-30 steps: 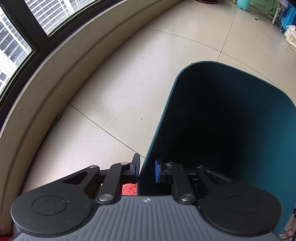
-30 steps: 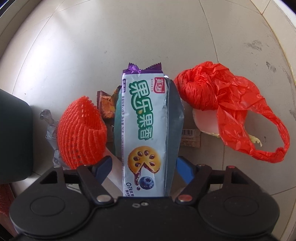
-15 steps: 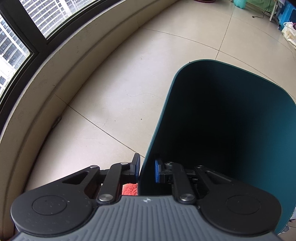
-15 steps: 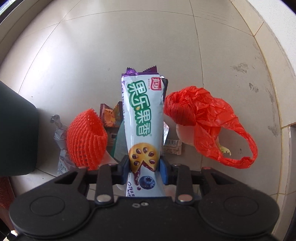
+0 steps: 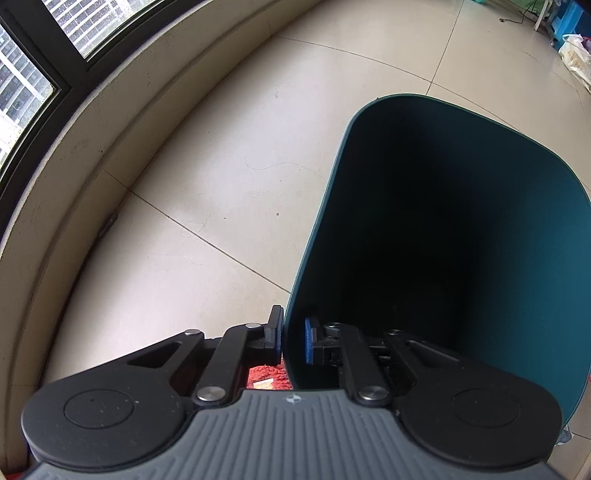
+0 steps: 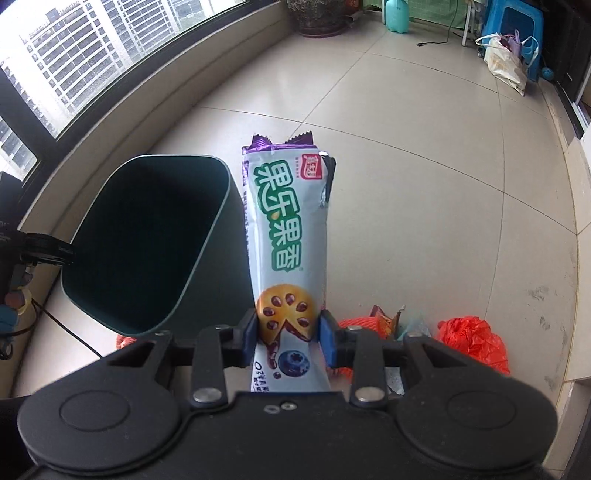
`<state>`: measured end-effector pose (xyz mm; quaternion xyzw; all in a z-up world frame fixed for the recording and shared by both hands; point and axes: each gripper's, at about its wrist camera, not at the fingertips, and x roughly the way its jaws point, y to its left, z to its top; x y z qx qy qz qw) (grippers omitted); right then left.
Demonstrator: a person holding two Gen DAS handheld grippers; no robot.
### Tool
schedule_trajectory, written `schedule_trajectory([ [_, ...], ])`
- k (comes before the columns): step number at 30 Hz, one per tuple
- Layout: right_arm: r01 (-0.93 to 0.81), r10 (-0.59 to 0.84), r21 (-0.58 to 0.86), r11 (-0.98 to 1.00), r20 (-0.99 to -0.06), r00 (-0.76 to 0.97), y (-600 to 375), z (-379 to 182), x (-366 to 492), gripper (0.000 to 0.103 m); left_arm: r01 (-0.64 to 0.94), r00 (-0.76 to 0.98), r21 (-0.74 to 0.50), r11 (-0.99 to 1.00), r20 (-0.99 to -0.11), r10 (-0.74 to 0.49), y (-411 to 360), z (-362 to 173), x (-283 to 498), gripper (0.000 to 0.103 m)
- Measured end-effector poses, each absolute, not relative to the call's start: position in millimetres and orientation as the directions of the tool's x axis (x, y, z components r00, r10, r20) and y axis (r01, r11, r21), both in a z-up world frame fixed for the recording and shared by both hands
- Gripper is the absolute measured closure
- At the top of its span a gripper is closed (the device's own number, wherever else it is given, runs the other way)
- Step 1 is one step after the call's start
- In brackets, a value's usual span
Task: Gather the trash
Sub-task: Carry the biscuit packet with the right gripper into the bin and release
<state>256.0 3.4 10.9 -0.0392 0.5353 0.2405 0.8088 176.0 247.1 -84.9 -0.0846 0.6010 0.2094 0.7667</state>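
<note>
Right gripper (image 6: 288, 338) pinched biscuit wrapper (image 6: 286, 236); left gripper (image 5: 293, 341) clamped bin (image 5: 443, 240) wall. Risk: long floppy wrapper catches rim, falls outside.

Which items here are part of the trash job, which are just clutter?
Job:
long white biscuit wrapper
dark green plastic bin
crumpled red plastic bag
orange foam fruit net

Lying about:
blue plastic stool
white shopping bag
brown plant pot
</note>
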Motion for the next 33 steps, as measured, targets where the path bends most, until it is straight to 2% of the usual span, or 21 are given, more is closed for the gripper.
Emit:
schedule_trajectory([
  [8, -0.528, 0.363, 0.169, 0.832, -0.886, 0.29, 111.1, 13.4, 274.1, 0.069, -0.418, 0.194, 0.082, 0.905, -0.965, 0.177, 260.1, -84.7, 186.0, 0.093],
  [21, -0.51, 0.21, 0.102, 0.854, -0.965, 0.158, 192.5, -94.0, 314.2, 0.068, -0.398, 0.238, 0.067, 0.915, -0.956, 0.174, 274.8, -93.1, 195.6, 0.093],
  [25, -0.513, 0.176, 0.088, 0.854, -0.976, 0.125, 196.5, -111.0, 321.2, 0.064, -0.402, 0.237, 0.062, 0.913, -0.957, 0.17, 280.9, -94.5, 196.7, 0.093],
  [28, -0.521, 0.176, 0.094, 0.848, -0.978, 0.112, 195.8, -113.9, 323.6, 0.05, -0.403, 0.235, 0.062, 0.913, -0.957, 0.169, 282.2, -94.4, 200.0, 0.093],
  [33, -0.521, 0.228, 0.131, 0.844, -0.965, 0.126, 196.2, -101.3, 315.5, 0.05, -0.406, 0.222, 0.061, 0.912, -0.961, 0.163, 270.3, -91.7, 187.7, 0.093],
])
